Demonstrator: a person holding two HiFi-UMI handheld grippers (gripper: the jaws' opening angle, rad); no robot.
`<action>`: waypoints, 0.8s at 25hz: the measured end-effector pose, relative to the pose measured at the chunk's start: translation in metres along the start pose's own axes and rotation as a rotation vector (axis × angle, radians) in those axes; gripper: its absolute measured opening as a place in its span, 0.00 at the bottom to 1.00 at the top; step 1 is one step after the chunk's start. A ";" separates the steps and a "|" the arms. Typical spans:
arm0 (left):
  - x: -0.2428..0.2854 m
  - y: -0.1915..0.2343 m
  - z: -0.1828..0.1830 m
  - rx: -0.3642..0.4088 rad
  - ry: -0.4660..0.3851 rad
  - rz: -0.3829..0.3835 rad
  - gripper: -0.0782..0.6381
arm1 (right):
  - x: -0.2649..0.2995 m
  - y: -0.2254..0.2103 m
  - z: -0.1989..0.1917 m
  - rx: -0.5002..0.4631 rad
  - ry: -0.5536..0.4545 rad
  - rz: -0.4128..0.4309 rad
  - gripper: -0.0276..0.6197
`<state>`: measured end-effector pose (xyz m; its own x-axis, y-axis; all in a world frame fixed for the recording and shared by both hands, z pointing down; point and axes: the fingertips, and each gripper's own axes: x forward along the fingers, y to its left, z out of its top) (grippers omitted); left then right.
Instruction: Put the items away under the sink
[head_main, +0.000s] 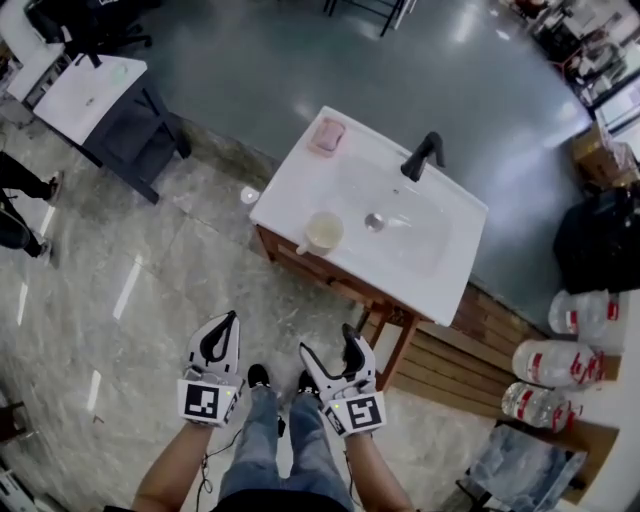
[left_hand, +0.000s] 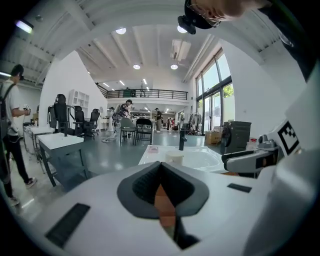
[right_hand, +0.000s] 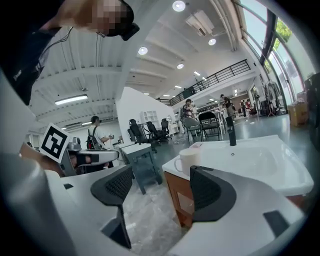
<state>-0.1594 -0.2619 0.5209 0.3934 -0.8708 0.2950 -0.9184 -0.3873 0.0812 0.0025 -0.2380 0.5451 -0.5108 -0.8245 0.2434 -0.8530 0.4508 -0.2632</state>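
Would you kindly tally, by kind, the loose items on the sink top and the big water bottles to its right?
Mug: 1
Pink item: 1
Water bottles: 3
Total: 5

The washbasin (head_main: 372, 215) is viewed steeply from above by the head camera, with the left gripper (head_main: 232, 318) and right gripper (head_main: 326, 341) low in frame. Each gripper view is aimed nearly level along its jaws at that basin from nearby; the mug (head_main: 322, 232) and faucet (head_main: 422, 157) are shared by all three.
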 end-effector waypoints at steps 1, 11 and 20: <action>0.009 0.004 -0.006 0.003 0.000 0.001 0.12 | 0.011 -0.004 -0.007 -0.001 -0.001 -0.001 0.61; 0.086 0.043 -0.062 0.033 0.024 0.042 0.12 | 0.109 -0.033 -0.054 -0.086 -0.026 0.009 0.55; 0.120 0.052 -0.073 0.018 0.043 0.032 0.12 | 0.175 -0.043 -0.030 -0.138 -0.055 0.004 0.48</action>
<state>-0.1630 -0.3640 0.6304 0.3608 -0.8692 0.3382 -0.9295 -0.3649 0.0536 -0.0536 -0.3907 0.6273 -0.5106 -0.8386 0.1898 -0.8596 0.4935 -0.1321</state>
